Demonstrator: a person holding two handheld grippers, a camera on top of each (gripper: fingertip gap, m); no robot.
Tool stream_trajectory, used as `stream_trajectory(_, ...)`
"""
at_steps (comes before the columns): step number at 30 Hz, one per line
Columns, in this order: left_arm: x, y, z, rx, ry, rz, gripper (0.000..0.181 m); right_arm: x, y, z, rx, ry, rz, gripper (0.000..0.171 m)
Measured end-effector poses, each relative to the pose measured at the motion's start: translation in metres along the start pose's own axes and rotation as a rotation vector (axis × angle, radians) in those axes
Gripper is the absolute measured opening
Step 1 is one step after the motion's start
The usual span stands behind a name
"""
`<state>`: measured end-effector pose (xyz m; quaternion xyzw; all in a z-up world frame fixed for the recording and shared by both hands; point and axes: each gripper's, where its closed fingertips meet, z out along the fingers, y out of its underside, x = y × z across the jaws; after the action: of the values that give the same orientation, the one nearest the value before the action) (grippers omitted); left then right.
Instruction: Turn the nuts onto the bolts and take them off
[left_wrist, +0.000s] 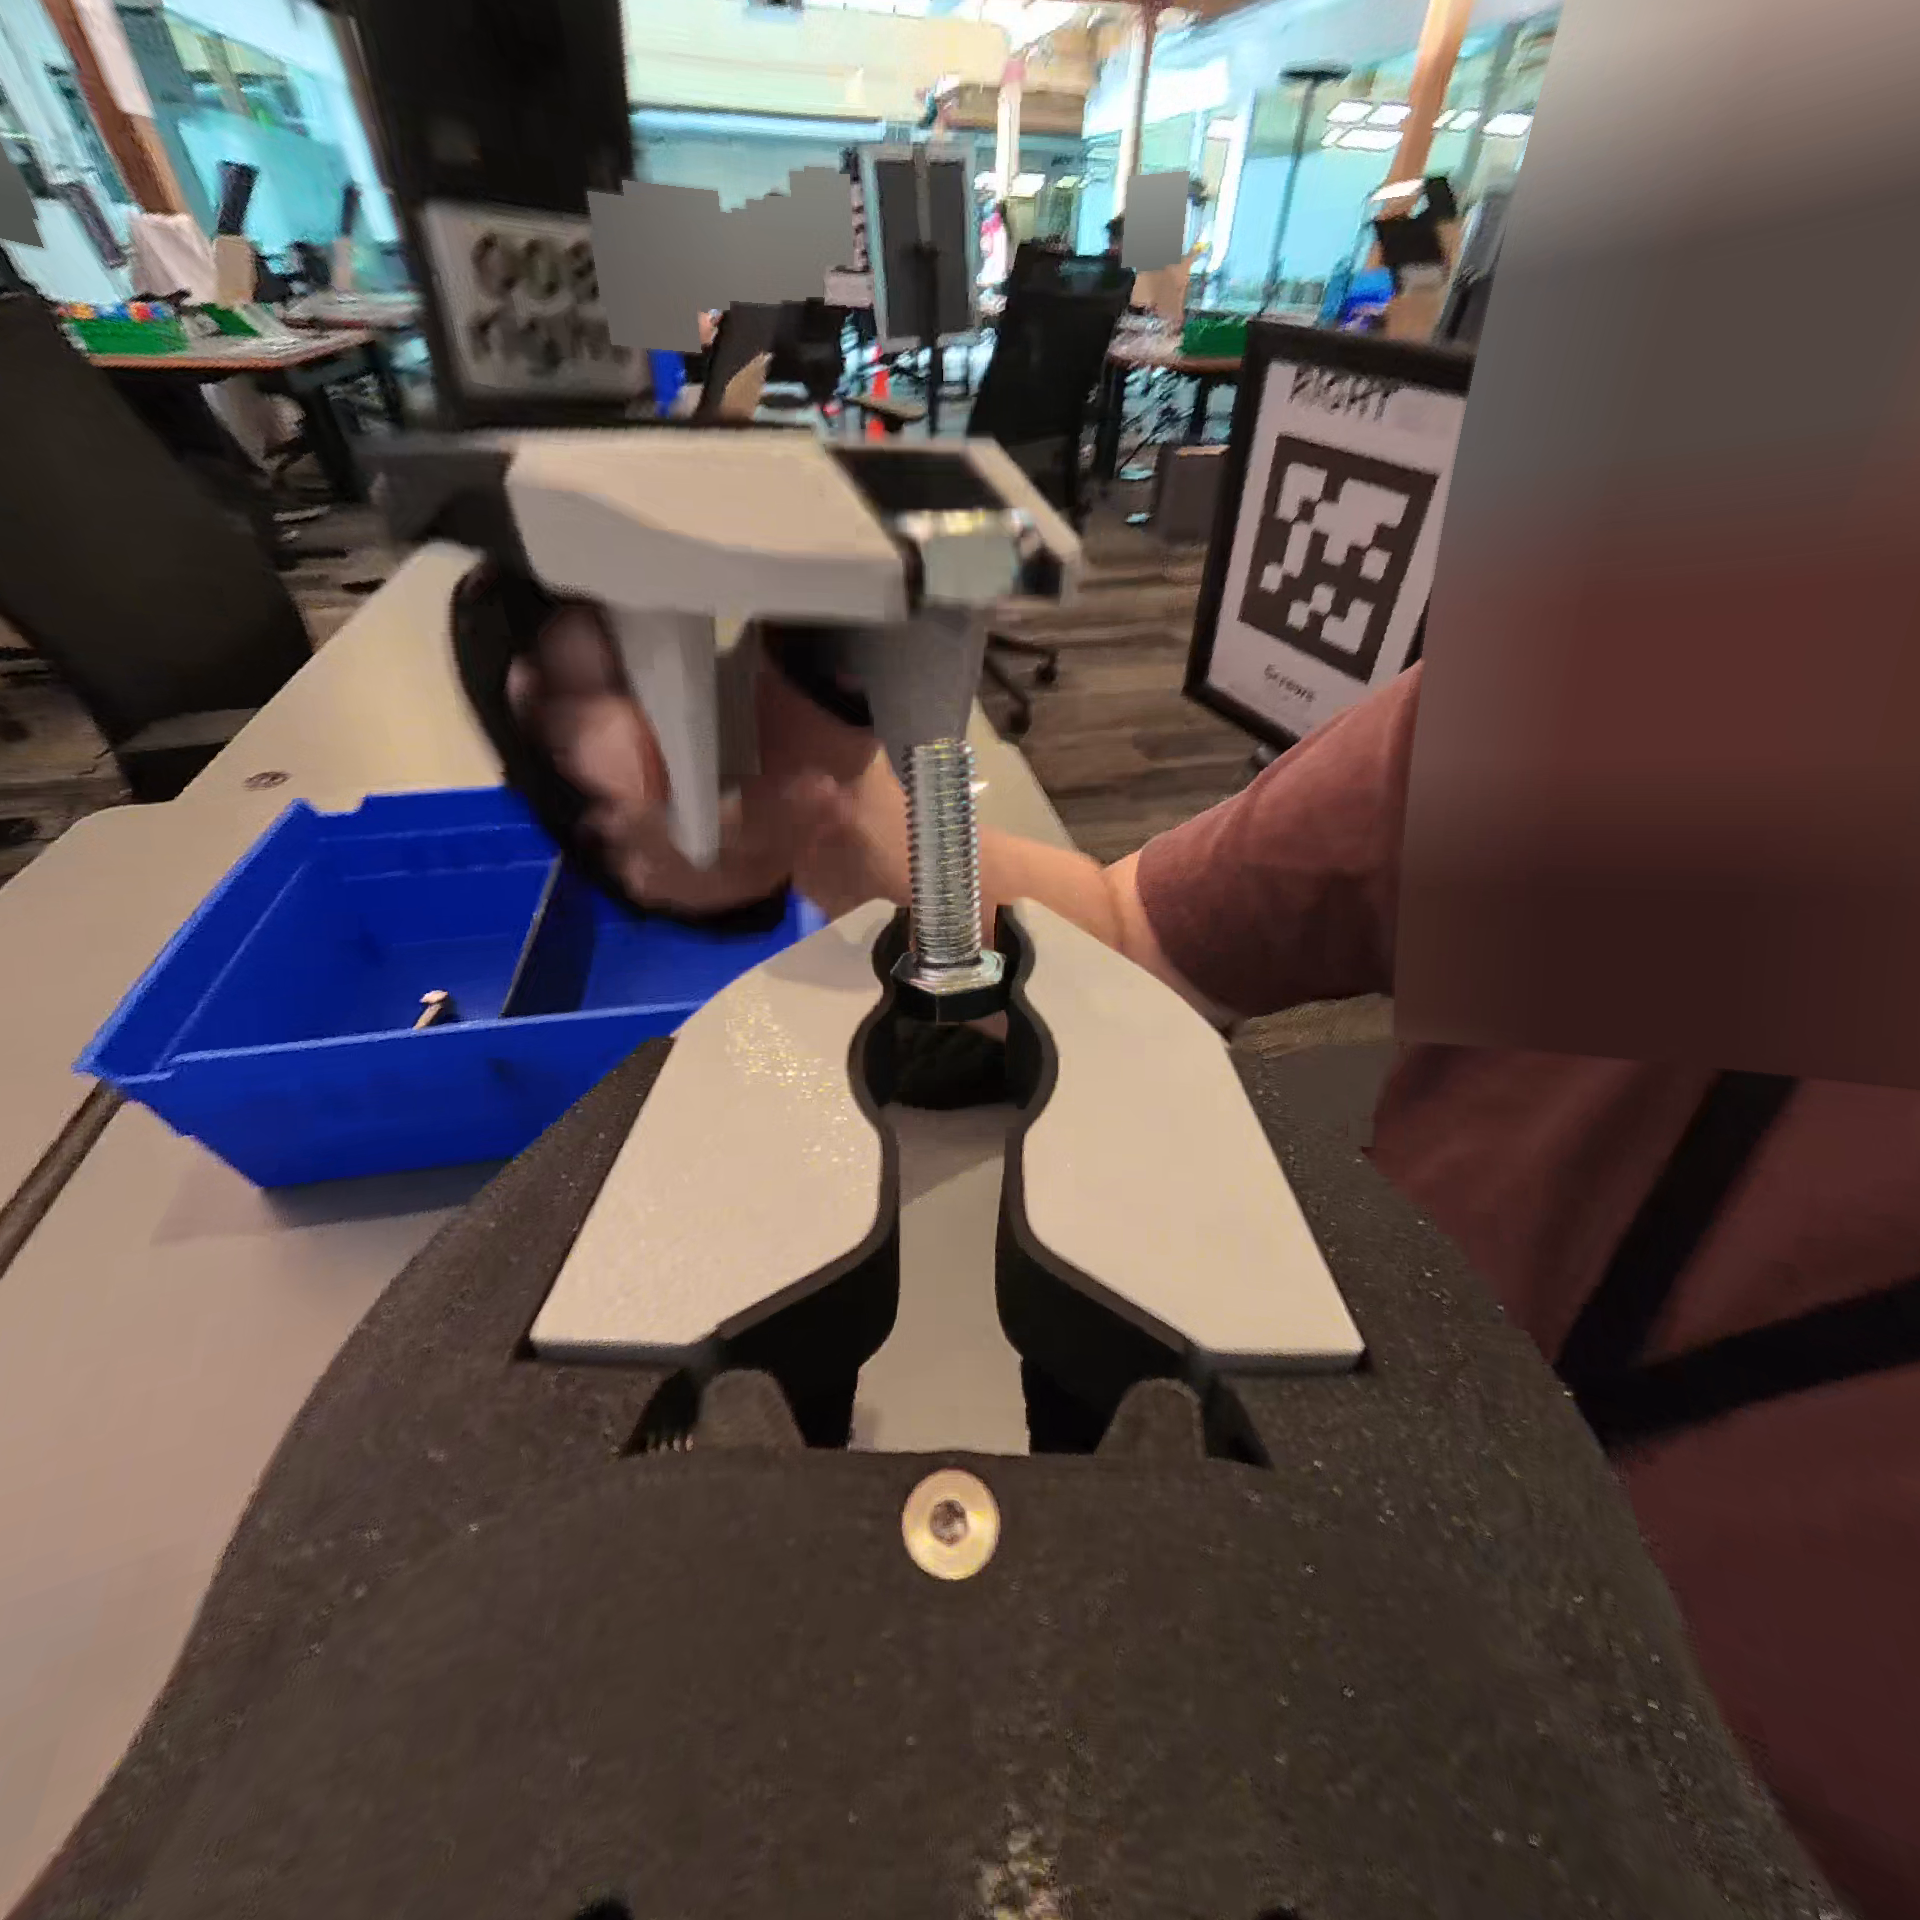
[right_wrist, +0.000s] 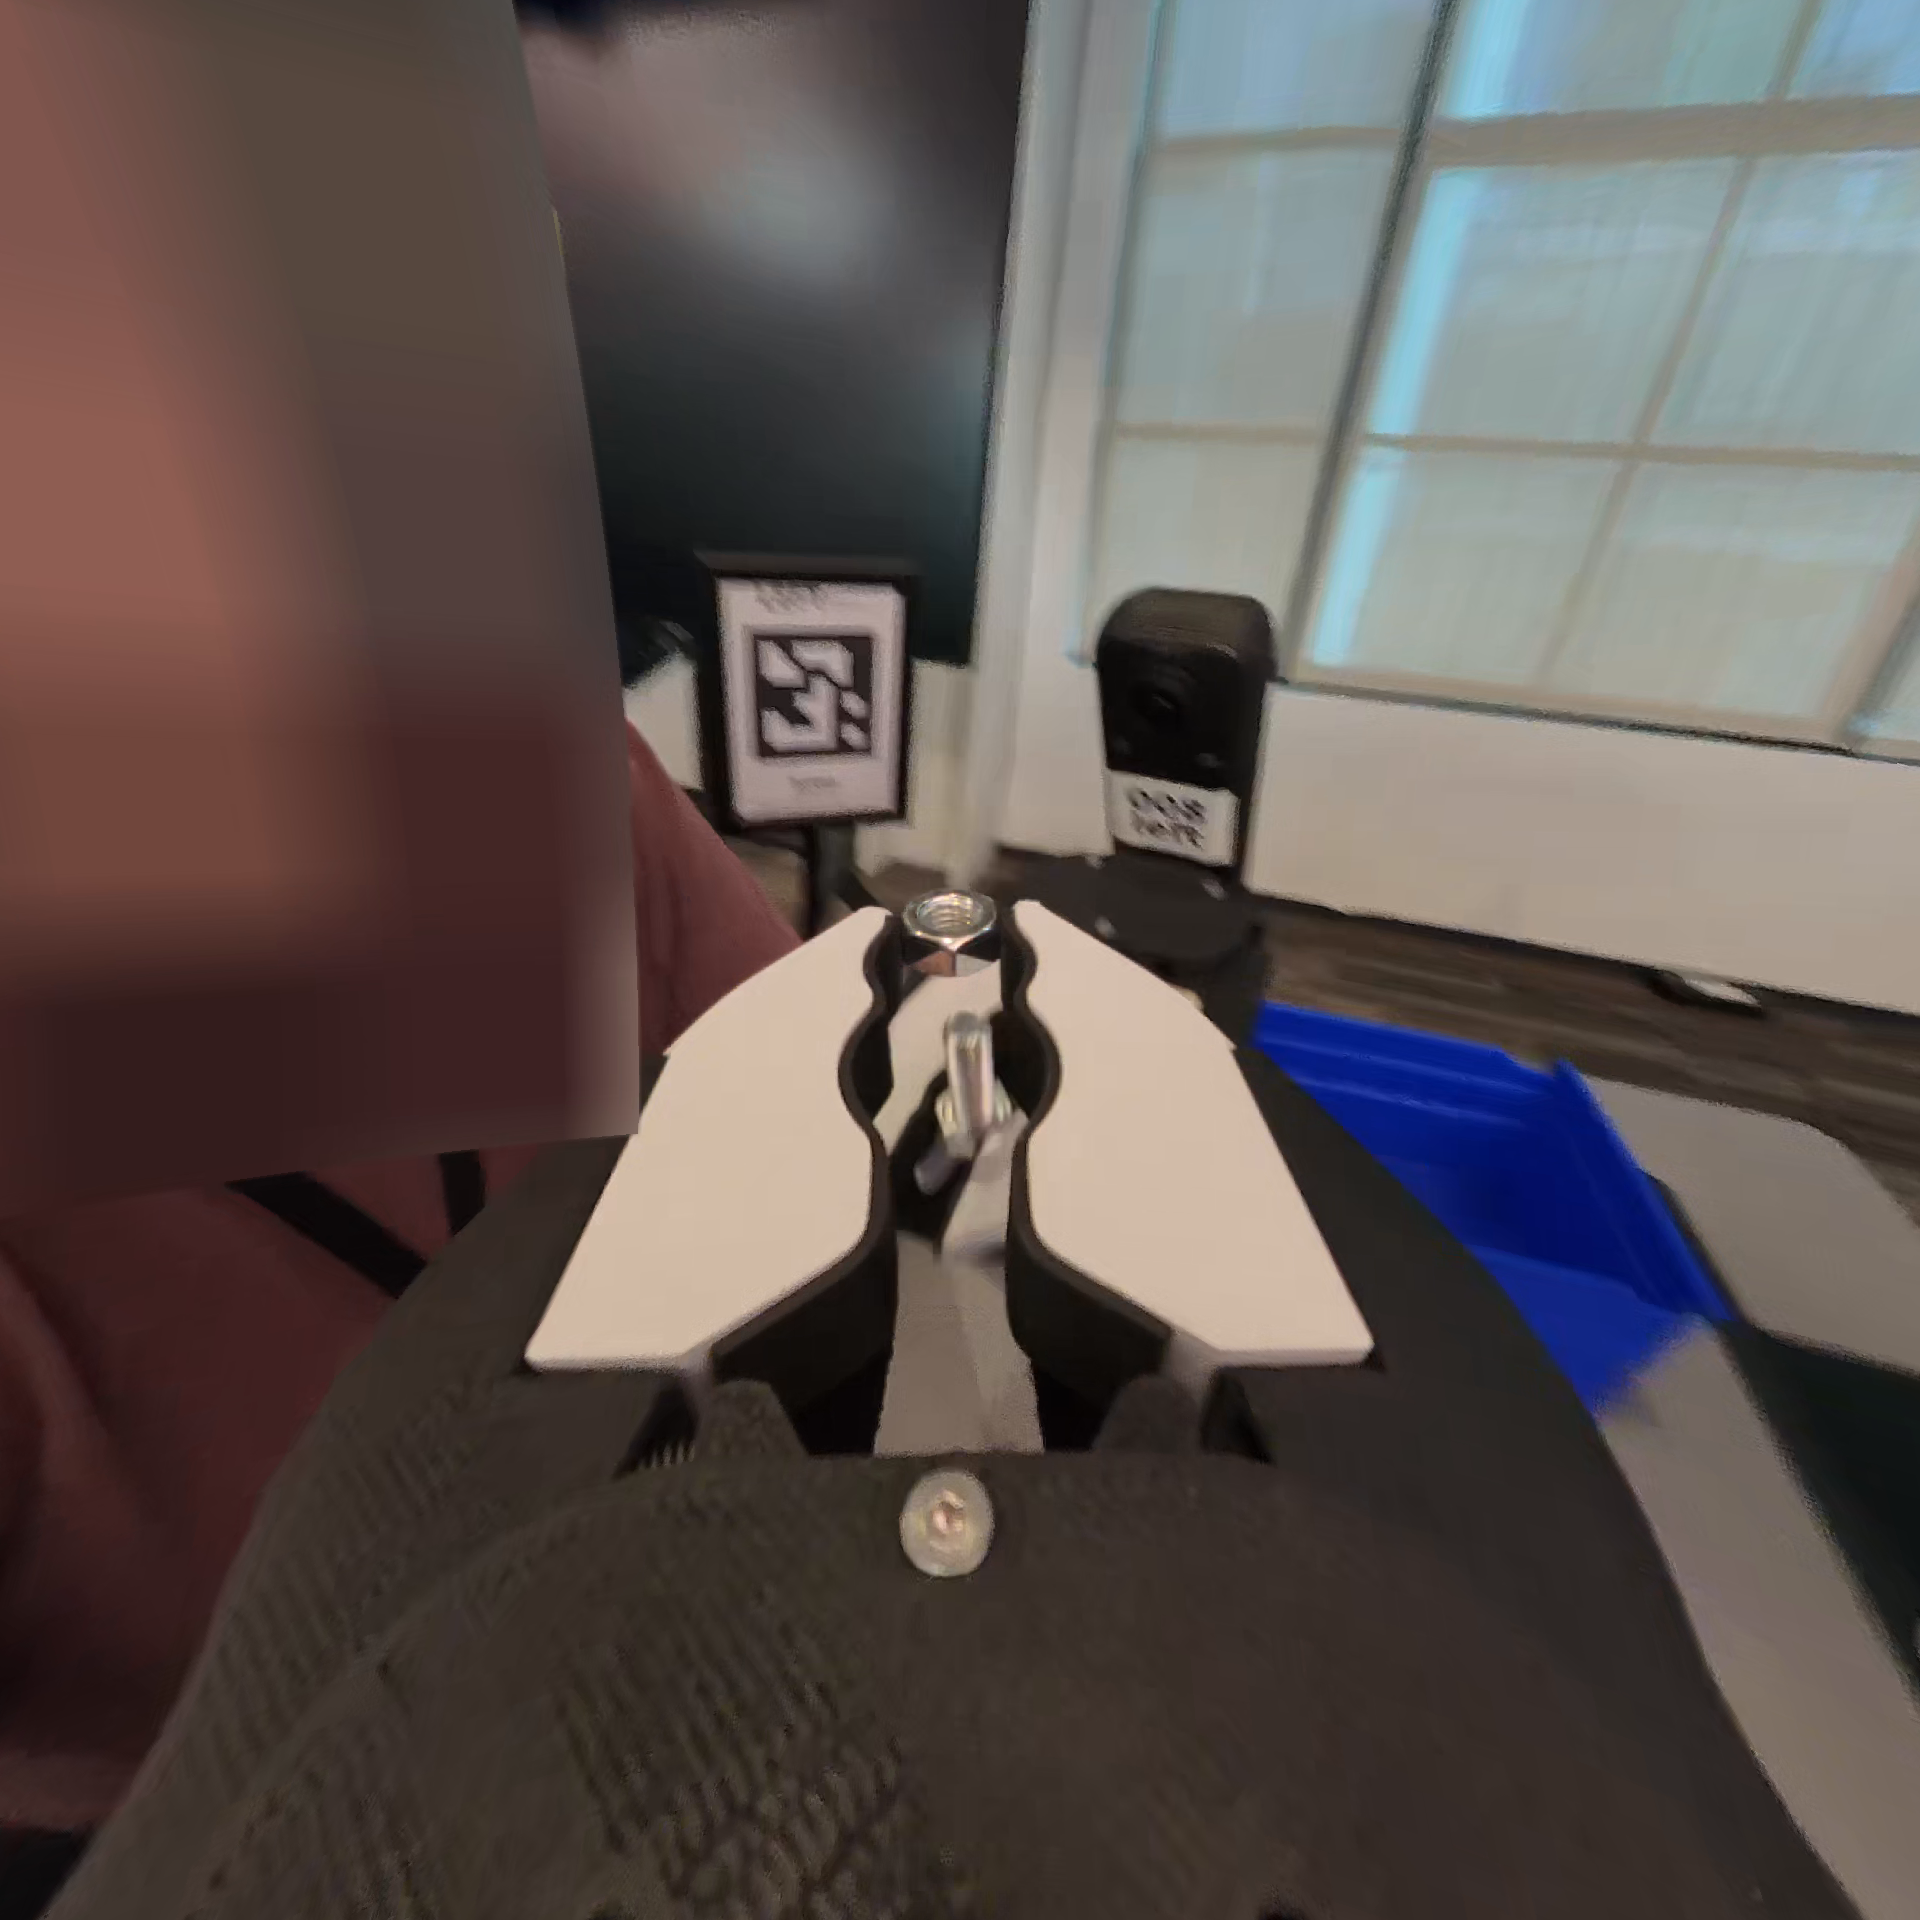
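Left hand-held gripper (left_wrist: 945, 987) pinches bolt's (left_wrist: 941, 852) head, seemingly.

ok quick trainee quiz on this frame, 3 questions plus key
1. True or false: the right gripper is shut on a nut.
2. The left gripper grips: A a wrench, B the bolt, C nothing.
3. Fill in: the bin on the table is coloured ___.
Key: 1 true; 2 B; 3 blue.
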<state>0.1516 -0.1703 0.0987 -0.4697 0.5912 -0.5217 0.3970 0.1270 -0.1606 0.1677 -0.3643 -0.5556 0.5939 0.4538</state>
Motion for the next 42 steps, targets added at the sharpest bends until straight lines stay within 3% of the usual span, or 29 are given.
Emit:
stream_trajectory(1, -0.003, 0.0, -0.002, -0.01, -0.029, 0.013, 0.015, 0.003, 0.001, -0.015, -0.085, 0.092, -0.033, 0.018)
stream_trajectory(4, -0.006, -0.004, -0.013, -0.01, -0.06, 0.014, 0.015, 0.022, 0.05, -0.111, -0.612, 0.566, -0.121, 0.018)
stream_trajectory(6, -0.009, -0.009, -0.02, 0.006, -0.091, 0.019, 0.015, 0.018, 0.09, -0.191, -0.868, 0.793, 0.021, 0.019)
stream_trajectory(10, -0.012, -0.013, -0.032, 0.02, -0.105, 0.008, 0.015, -0.005, 0.168, -0.27, -0.974, 0.832, 0.518, 0.02)
stream_trajectory(16, -0.016, -0.015, -0.043, 0.023, -0.143, 0.004, 0.015, -0.023, 0.257, -0.313, -1.147, 0.776, 0.98, 0.02)
stream_trajectory(20, -0.017, -0.017, -0.047, 0.027, -0.155, 0.009, 0.015, -0.023, 0.269, -0.31, -1.122, 0.745, 1.066, 0.022)
stream_trajectory(26, -0.018, -0.019, -0.052, 0.034, -0.167, 0.009, 0.015, -0.022, 0.256, -0.309, -1.055, 0.776, 1.045, 0.029)
stream_trajectory(29, -0.025, -0.019, -0.053, 0.034, -0.21, 0.011, 0.015, -0.007, 0.22, -0.301, -0.96, 0.84, 0.863, 0.032)
stream_trajectory(31, -0.033, -0.016, -0.054, 0.025, -0.261, 0.014, 0.015, 0.013, 0.181, -0.289, -0.897, 0.905, 0.619, 0.035)
stream_trajectory(34, -0.048, -0.004, -0.05, -0.044, -0.345, 0.037, 0.015, 0.046, 0.104, -0.237, -0.712, 0.921, 0.187, 0.044)
stream_trajectory(37, -0.044, 0.01, -0.037, -0.104, -0.288, 0.028, 0.015, 0.044, 0.04, -0.145, -0.41, 0.67, -0.099, 0.046)
stream_trajectory(39, -0.037, 0.008, -0.028, -0.065, -0.213, -0.012, 0.015, 0.031, 0.018, -0.094, -0.253, 0.483, -0.172, 0.045)
stream_trajectory(42, -0.037, 0.005, -0.024, -0.021, -0.193, -0.043, 0.015, 0.03, 0.013, -0.051, -0.137, 0.348, -0.125, 0.04)
